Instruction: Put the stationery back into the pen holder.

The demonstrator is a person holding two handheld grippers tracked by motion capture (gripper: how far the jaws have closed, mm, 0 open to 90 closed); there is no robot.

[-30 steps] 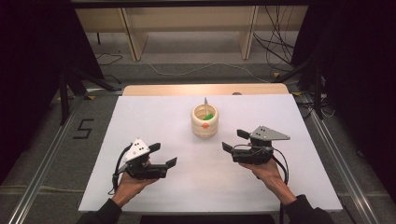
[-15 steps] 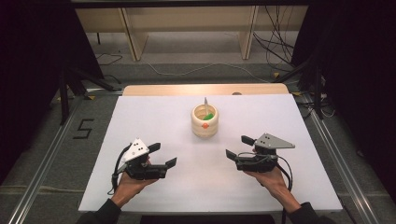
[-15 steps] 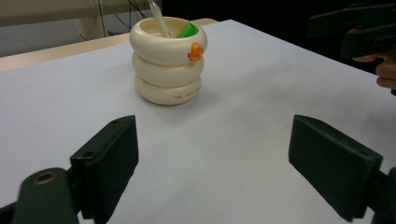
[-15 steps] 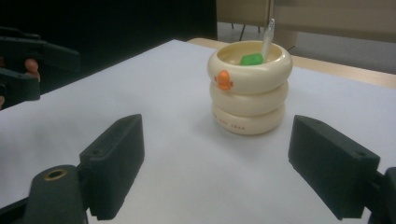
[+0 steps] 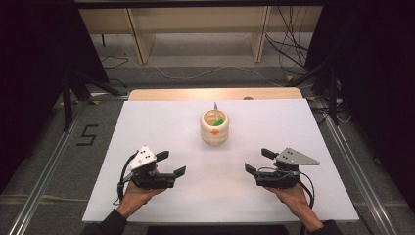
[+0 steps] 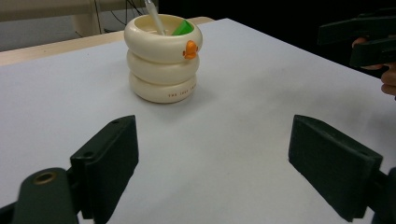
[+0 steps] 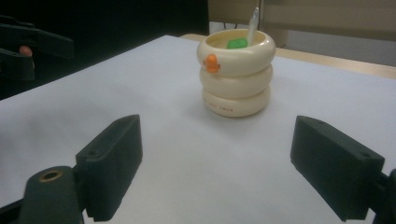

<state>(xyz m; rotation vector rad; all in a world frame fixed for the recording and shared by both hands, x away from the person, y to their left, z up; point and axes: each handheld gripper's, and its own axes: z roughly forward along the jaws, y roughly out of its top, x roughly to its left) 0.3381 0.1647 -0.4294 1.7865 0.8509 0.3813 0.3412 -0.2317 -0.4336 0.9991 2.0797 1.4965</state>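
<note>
Where the high view looks down on the white table (image 5: 161,122), a cream ringed pen holder (image 5: 215,127) stands near the middle toward the far side, with a pen (image 5: 215,106) and a green thing (image 5: 220,121) in it. The left gripper (image 5: 171,163) rests low at the near left, where it was a second ago, jaws wide with nothing between them. The right gripper (image 5: 258,161) has drawn back toward the near right edge and sunk a little since then; its jaws have just been opening and stand wide, holding nothing.

Along the left gripper view, the pen holder (image 6: 163,58) sits well beyond the spread jaws, its orange duck bill (image 6: 189,49) facing right, the right gripper (image 6: 364,42) at the far right.

Along the right gripper view, the pen holder (image 7: 236,72) stands ahead between the parted jaws, well apart from them, the left gripper (image 7: 28,49) at the far left.
</note>
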